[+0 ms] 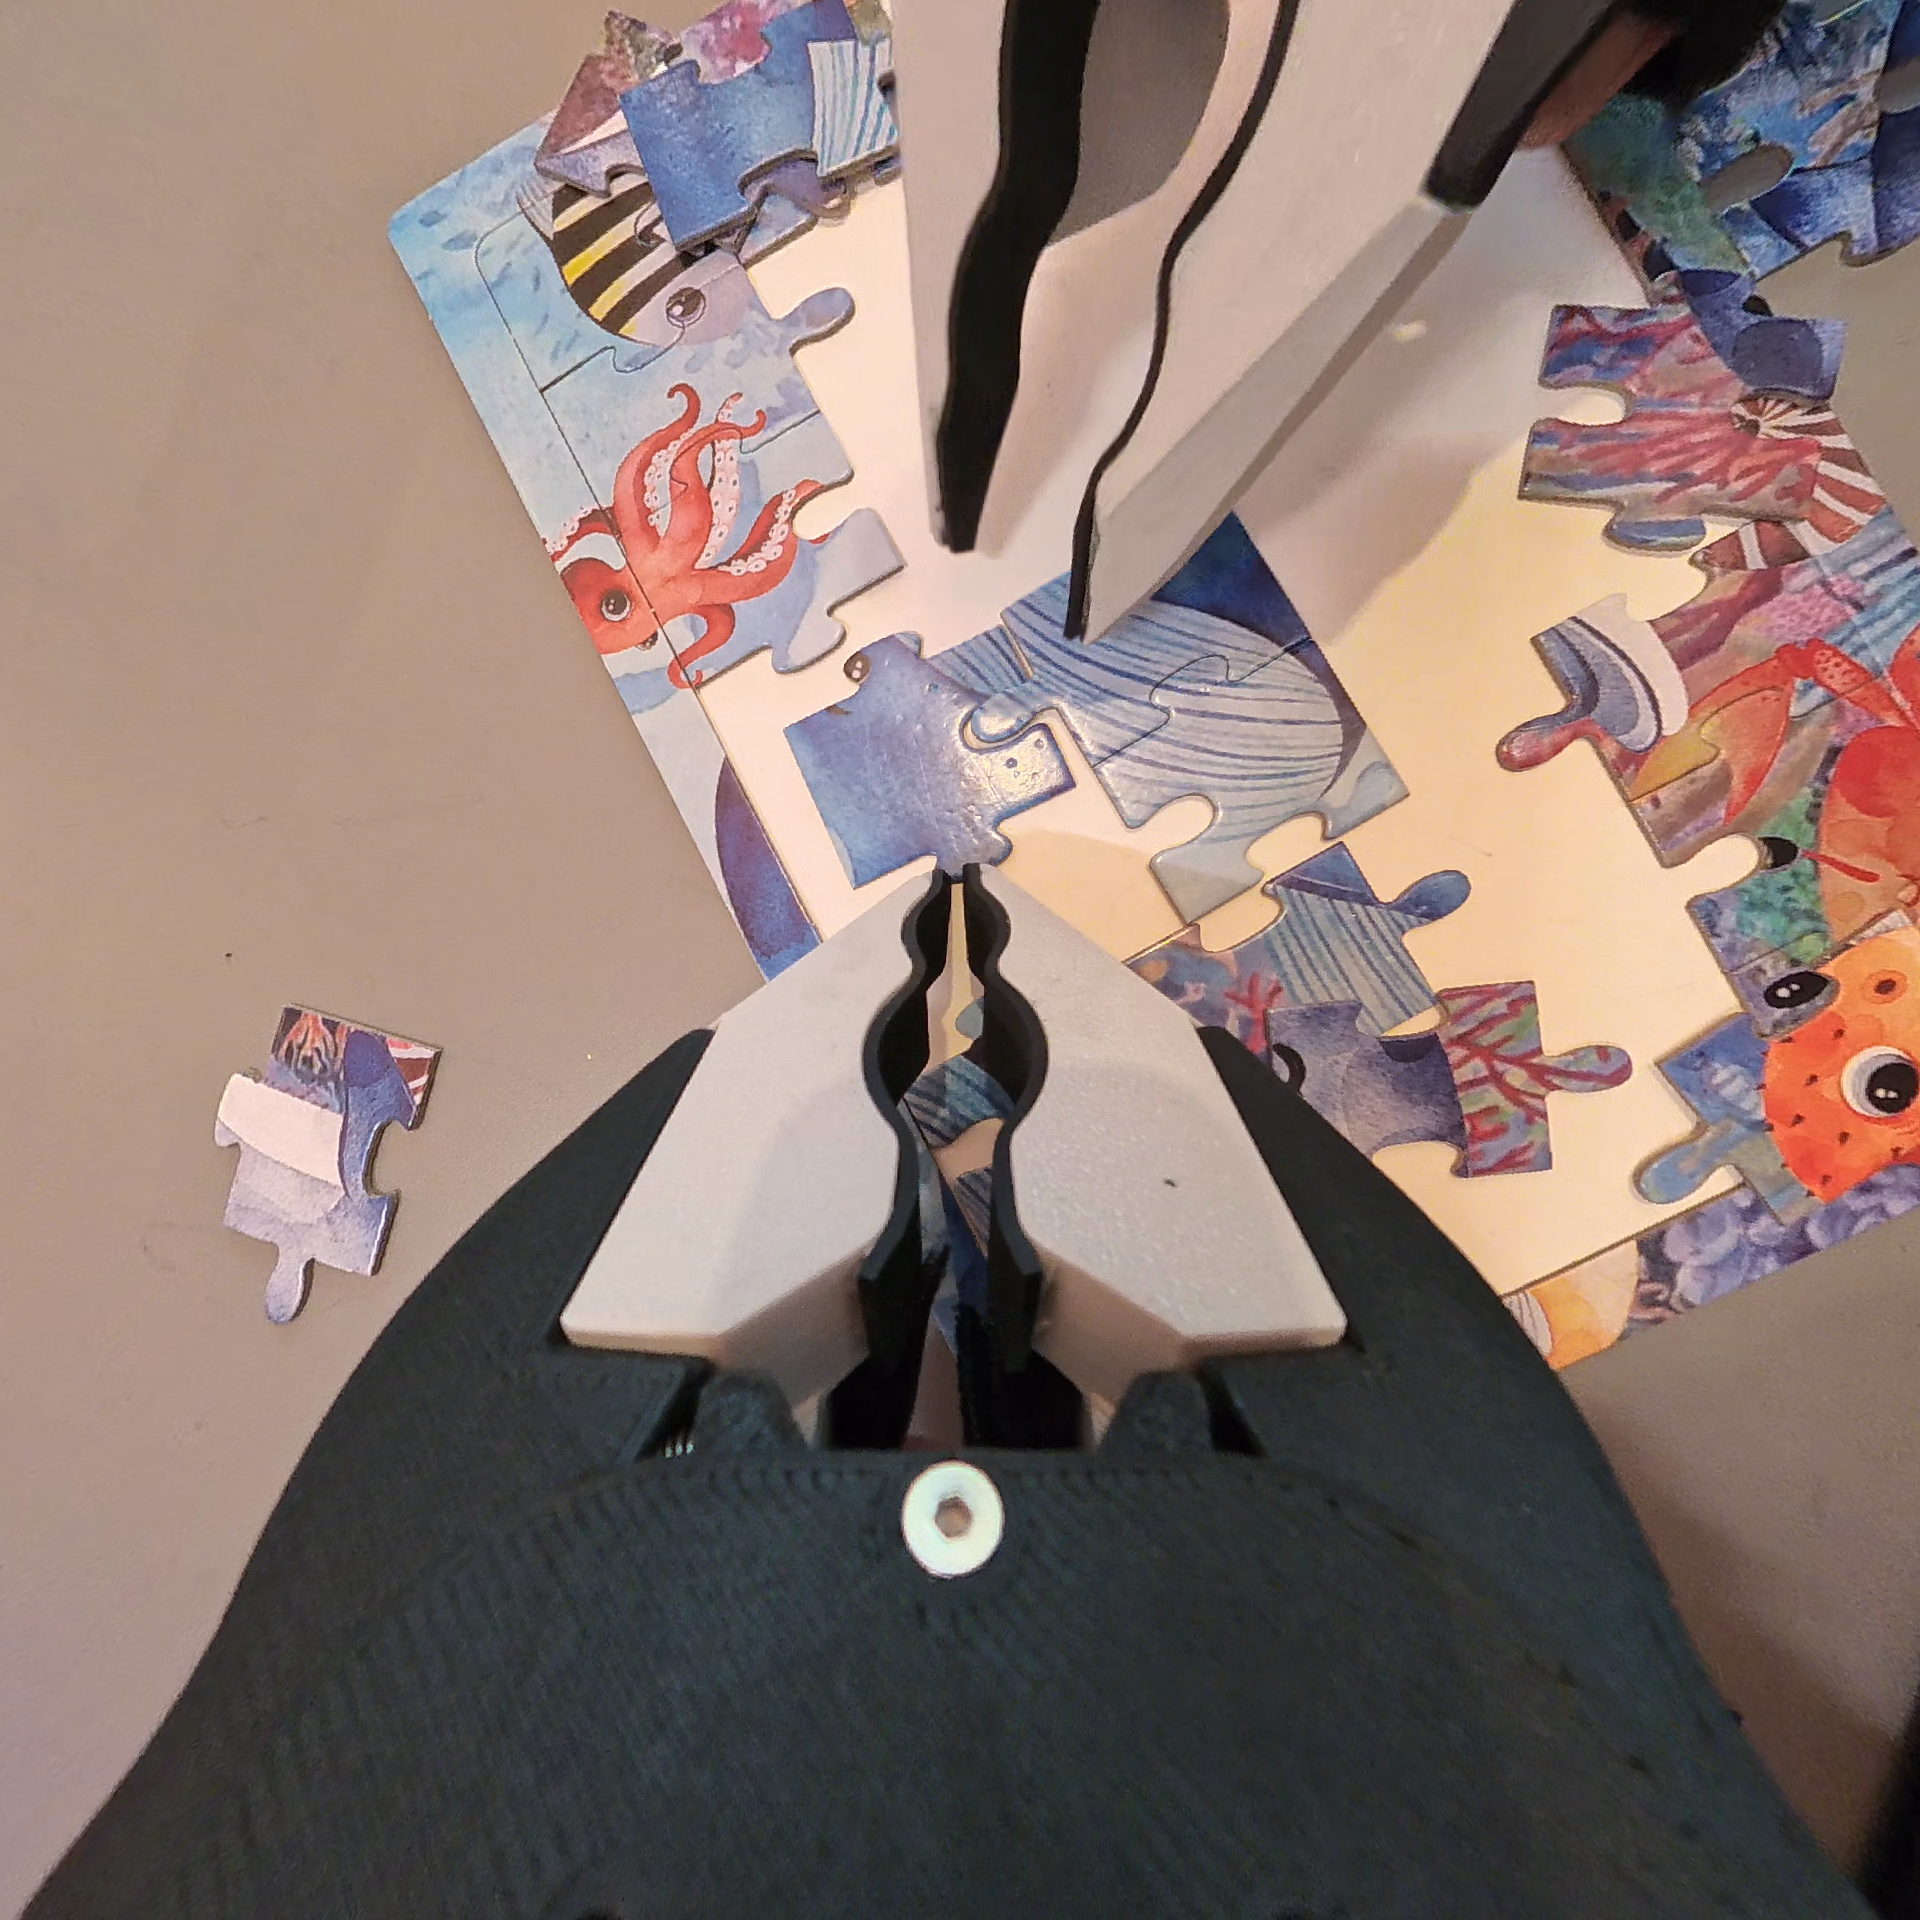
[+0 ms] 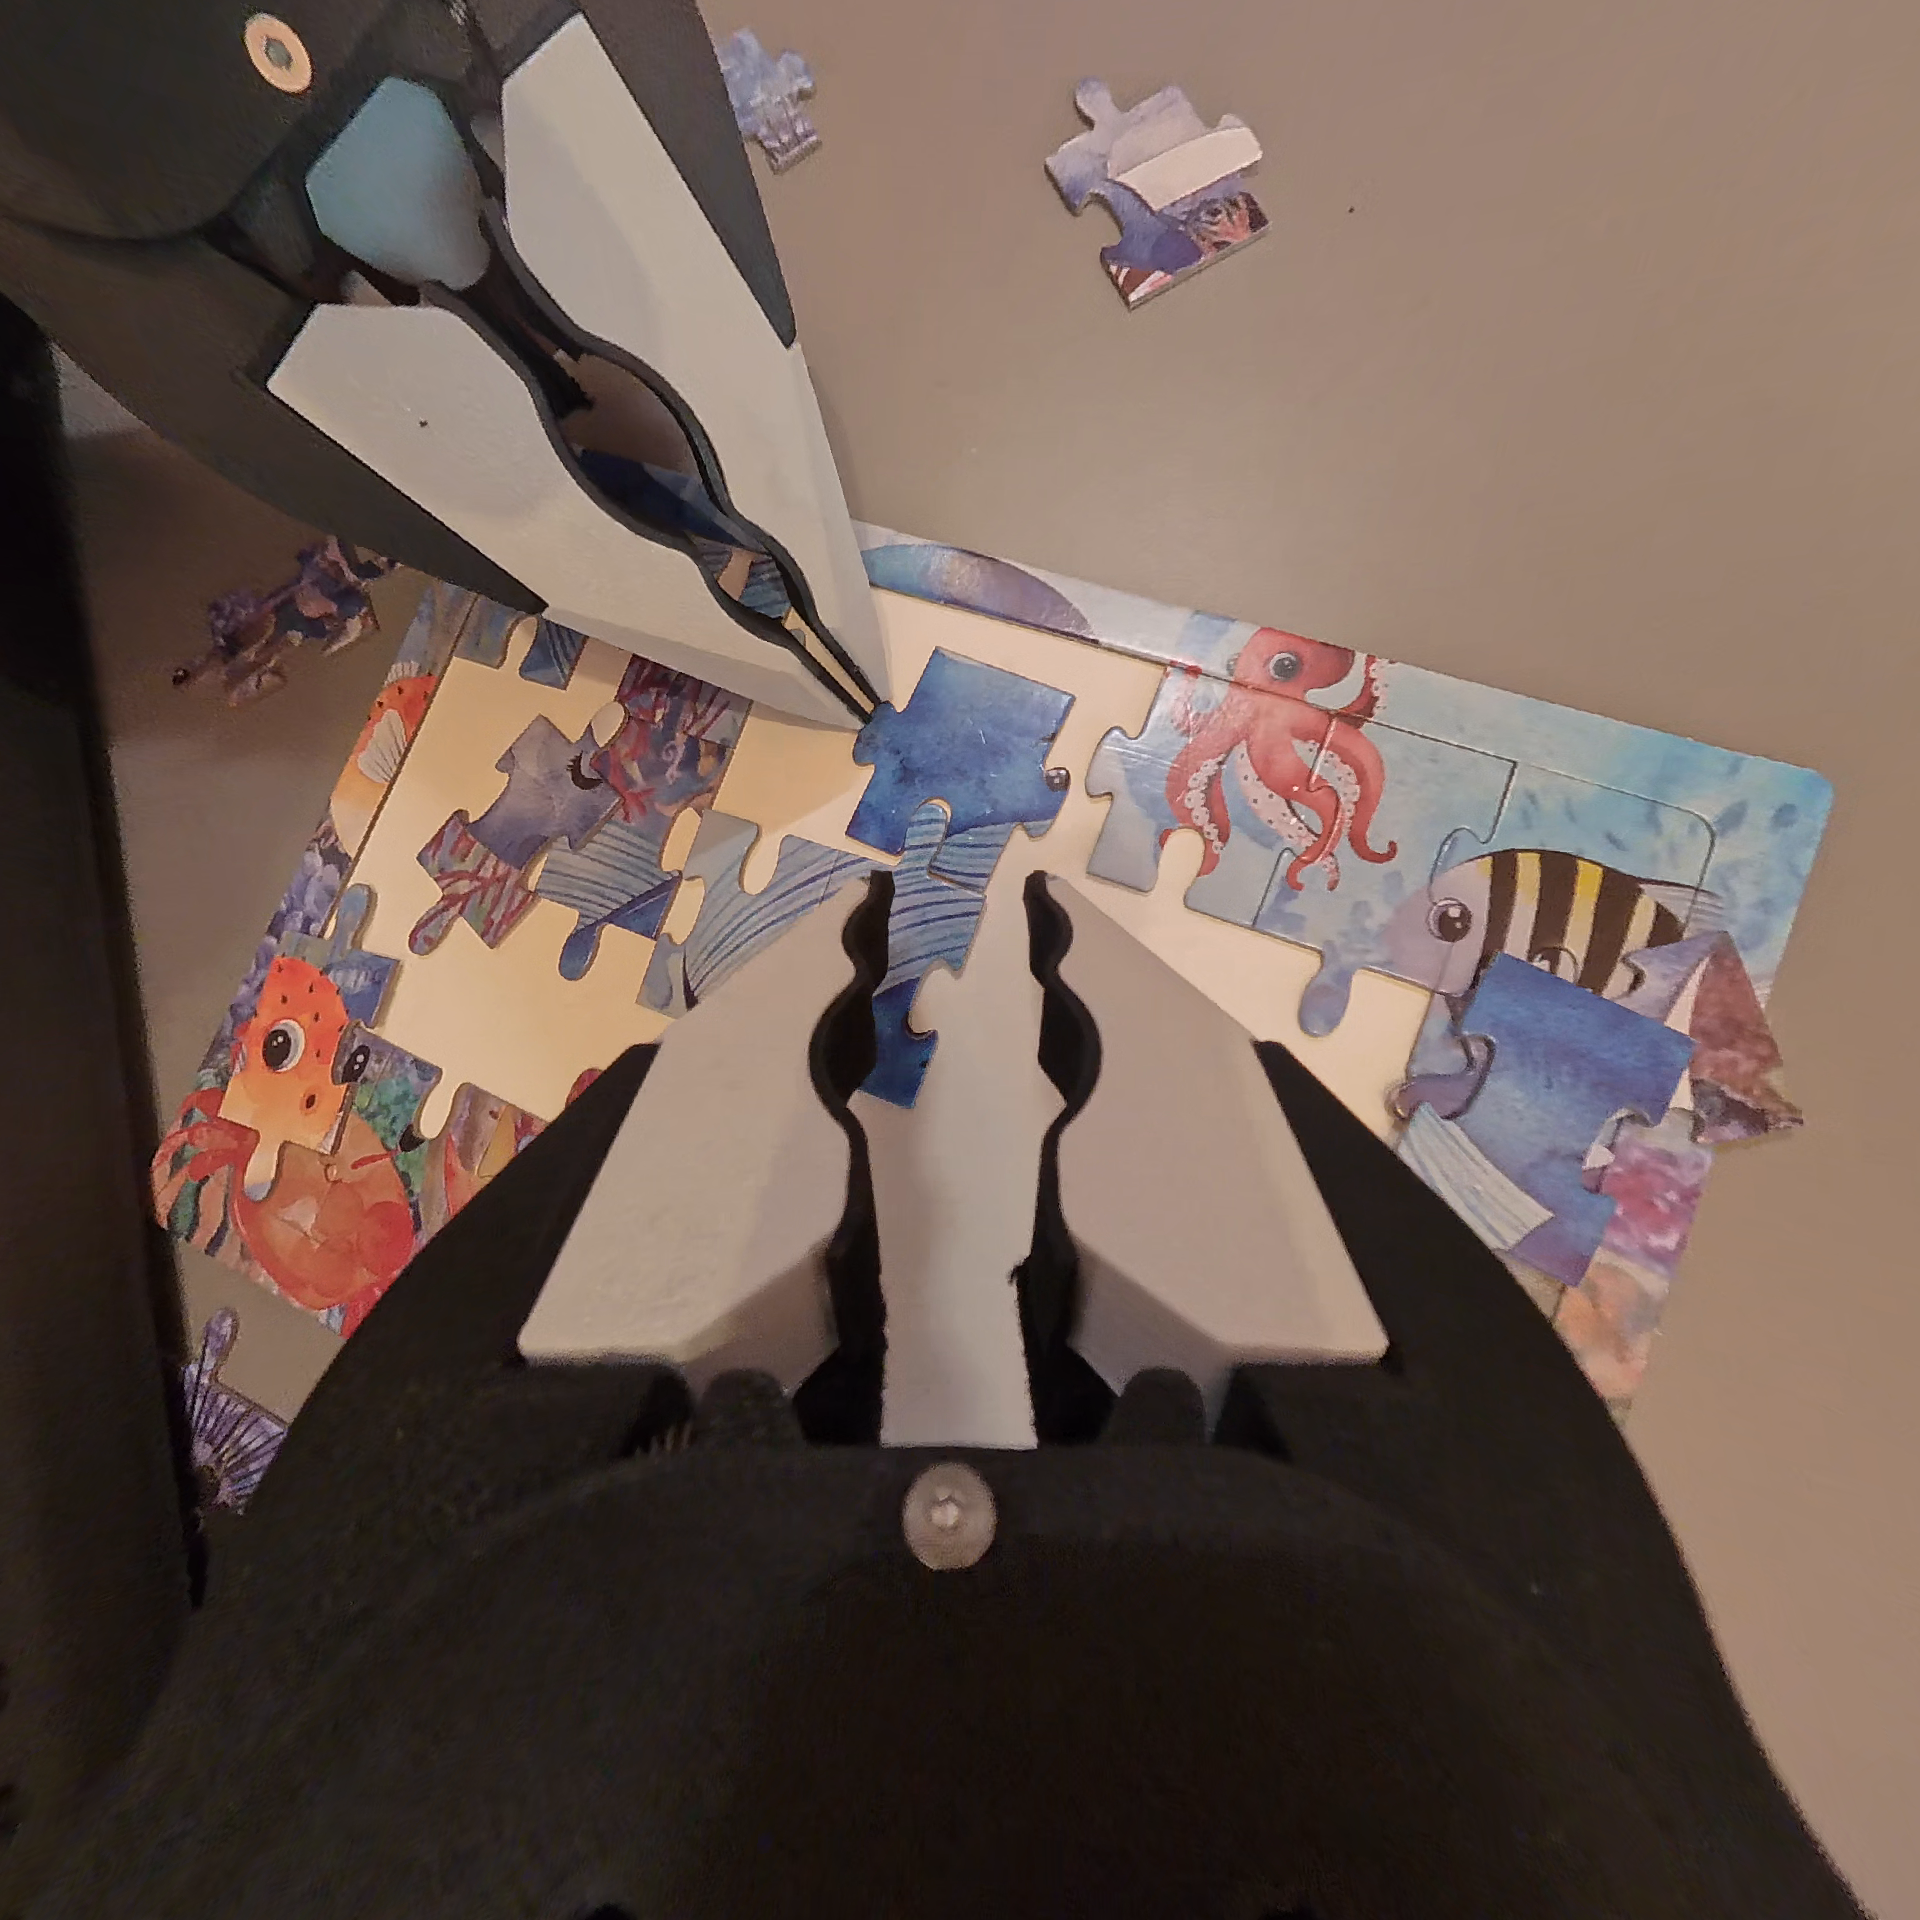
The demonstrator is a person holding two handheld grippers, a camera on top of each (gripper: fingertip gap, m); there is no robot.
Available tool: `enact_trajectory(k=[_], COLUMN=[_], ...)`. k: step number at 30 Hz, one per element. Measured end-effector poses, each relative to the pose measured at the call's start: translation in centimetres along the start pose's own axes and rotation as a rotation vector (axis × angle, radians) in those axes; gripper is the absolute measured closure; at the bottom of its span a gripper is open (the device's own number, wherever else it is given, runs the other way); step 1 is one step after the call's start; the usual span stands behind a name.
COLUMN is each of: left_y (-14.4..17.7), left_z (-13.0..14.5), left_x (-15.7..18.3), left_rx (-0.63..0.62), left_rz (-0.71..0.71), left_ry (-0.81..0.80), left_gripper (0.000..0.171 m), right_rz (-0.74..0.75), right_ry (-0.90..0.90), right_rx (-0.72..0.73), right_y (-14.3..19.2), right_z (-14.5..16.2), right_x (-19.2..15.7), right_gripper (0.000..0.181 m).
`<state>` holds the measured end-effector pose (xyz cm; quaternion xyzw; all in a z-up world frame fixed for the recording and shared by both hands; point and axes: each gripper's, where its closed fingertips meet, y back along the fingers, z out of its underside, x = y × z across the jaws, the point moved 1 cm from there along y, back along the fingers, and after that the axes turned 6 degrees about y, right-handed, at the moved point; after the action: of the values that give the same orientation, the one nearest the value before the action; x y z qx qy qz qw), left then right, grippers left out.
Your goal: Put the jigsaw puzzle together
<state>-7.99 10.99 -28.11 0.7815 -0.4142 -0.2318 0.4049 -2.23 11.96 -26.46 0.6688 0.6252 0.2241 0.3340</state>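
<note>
The puzzle tray point(image 1: 1455, 665) lies on a grey table, partly filled; it also shows in the right wrist view point(image 2: 488, 997). A dark blue piece point(image 1: 914, 758) lies mid-tray, joined to striped whale pieces point(image 1: 1216, 717). My left gripper point(image 1: 958, 878) is shut on the near edge tab of the dark blue piece point(image 2: 961, 748); it shows in the right wrist view point(image 2: 868, 712) too. My right gripper point(image 2: 961, 883) is open and empty, low over the striped whale pieces point(image 2: 925, 914); it comes in from above in the left wrist view point(image 1: 1018, 571).
Octopus pieces point(image 1: 686, 520) and a striped fish point(image 2: 1558, 904) are set along one tray edge, a crab point(image 2: 312, 1216) and an orange fish point(image 1: 1849, 1091) at the other end. A heap of loose pieces point(image 2: 1579, 1101) lies on one corner. Single pieces point(image 1: 312, 1153) point(image 2: 774, 99) lie on the table. My hands' fingertips stand some 6 cm from each other. Between my right fingertips and the striped fish point(image 2: 1558, 904) there is roughly 9 cm.
</note>
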Motion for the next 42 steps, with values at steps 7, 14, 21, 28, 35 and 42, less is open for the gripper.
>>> enact_trajectory(k=[7,14,21,28,35,42], left_y=[0.0,0.0,0.0,0.1,0.5,-0.1], left_z=[0.0,0.0,0.0,-0.1,-0.5,-0.3], left_x=[0.0,0.2,0.5,0.5,-0.7,-0.6], left_rx=[0.0,-0.004,-0.004,0.003,0.043,0.03], left_rz=[0.0,0.006,0.019,0.025,-0.017,0.004], left_ry=[0.003,0.001,0.005,0.004,0.031,0.055], left_gripper=[0.171,0.171,0.171,0.171,0.161,0.146], right_rz=[0.01,0.016,0.025,0.048,0.03,0.02], right_ry=[0.022,0.042,0.048,0.054,0.047,0.048], right_rx=[-0.049,-0.035,-0.064,-0.069,-0.067,-0.09], right_y=[-0.6,-0.6,-1.0,-0.9,-0.3,-0.7], right_z=[0.7,0.3,0.7,0.6,0.6,1.0], right_x=[-0.1,-0.4,-0.4,-0.2,-0.4,-0.6], right_gripper=[0.166,0.169,0.17,0.169,0.164,0.16])
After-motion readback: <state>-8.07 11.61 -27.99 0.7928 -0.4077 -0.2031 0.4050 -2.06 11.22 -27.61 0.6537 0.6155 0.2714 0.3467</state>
